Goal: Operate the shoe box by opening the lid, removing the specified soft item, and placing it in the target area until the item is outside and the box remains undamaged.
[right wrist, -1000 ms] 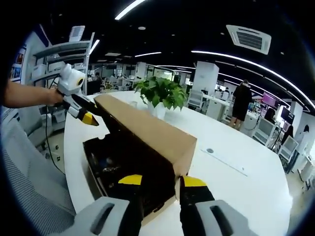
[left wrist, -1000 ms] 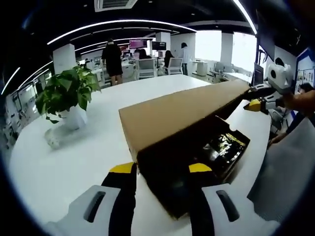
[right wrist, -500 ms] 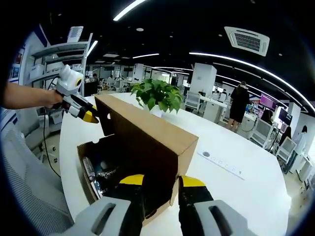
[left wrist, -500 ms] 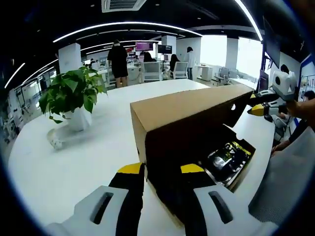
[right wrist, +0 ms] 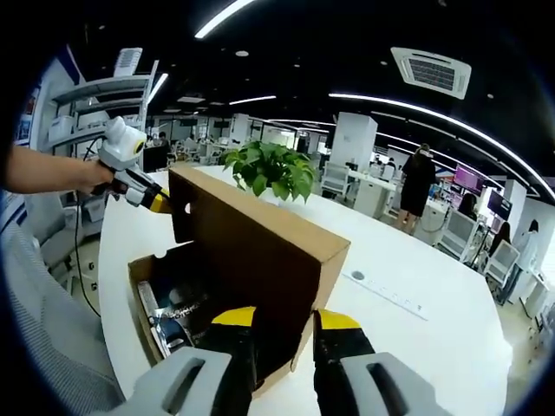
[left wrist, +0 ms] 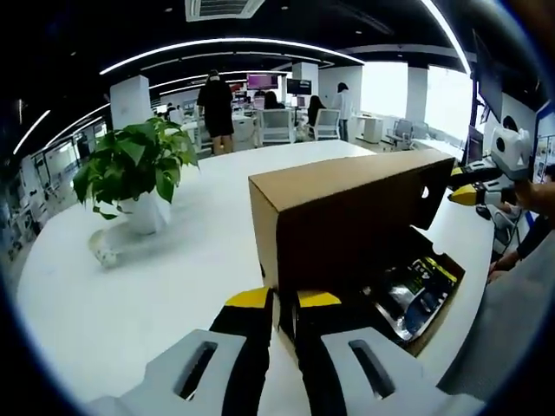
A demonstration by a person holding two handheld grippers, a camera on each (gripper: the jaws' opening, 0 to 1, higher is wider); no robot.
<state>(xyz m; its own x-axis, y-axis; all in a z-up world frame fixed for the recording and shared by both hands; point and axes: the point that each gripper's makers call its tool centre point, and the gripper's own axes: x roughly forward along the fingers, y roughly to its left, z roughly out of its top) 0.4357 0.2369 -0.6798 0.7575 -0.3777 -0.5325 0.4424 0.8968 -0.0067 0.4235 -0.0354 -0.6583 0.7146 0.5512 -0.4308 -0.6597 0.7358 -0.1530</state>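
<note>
Over the last second I have swung the lid (left wrist: 347,212) of the shoe box (right wrist: 152,299) up: a second ago it lay low and slanted over the opening, and now it stands nearly on edge, a tall brown wall with the box open below it on the white table (left wrist: 130,286). My left gripper (left wrist: 284,299) has its yellow-tipped jaws drawn close on the near end flap of the lid, pinching the cardboard between them; they were wider apart a second ago. My right gripper (right wrist: 283,319) stands at the other end with its jaws a little spread around that corner of the lid, and I cannot tell from its own view whether they truly press the card. I judge the opening step is nearly finished, with the cardboard showing no crease or tear I can make out. The soft item (left wrist: 412,286) still lies inside the box, a dark, glossy packet with yellow trim, so lifting it out comes next, once one gripper is free. It carries some pale print, too small and blurred for me to read, and I see no brand on the cardboard. A potted plant (left wrist: 134,169) stands well apart on the table.
</note>
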